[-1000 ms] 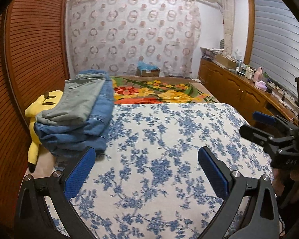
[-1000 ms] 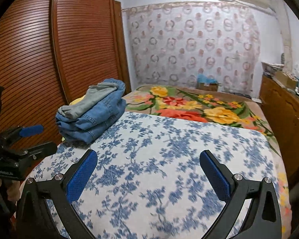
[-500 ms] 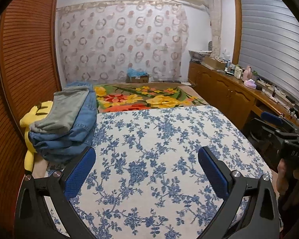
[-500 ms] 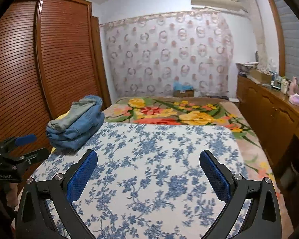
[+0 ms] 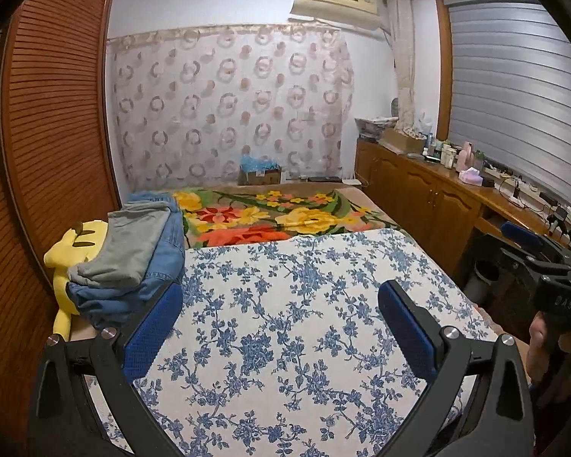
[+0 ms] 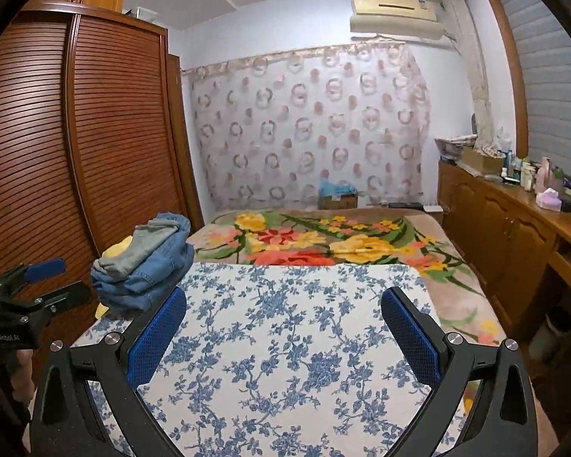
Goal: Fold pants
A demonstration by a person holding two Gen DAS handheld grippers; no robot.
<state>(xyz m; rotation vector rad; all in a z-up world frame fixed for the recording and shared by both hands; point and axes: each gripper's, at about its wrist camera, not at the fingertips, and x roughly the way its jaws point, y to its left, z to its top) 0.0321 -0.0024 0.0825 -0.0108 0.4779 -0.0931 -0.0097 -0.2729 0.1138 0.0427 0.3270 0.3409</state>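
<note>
Right now I am holding my left gripper (image 5: 279,314) and right gripper (image 6: 283,320) wide open, gripping nothing, above the blue-flowered sheet (image 5: 304,304). Folded pants (image 5: 133,259) are lying stacked at the sheet's far left corner, leaning against a yellow plush toy (image 5: 70,251).

A yellow plush toy (image 5: 66,255) lies beside the wooden wardrobe (image 5: 53,122). A flowered blanket (image 5: 270,215) covers the bed's far end, below a patterned curtain (image 5: 228,106).
</note>
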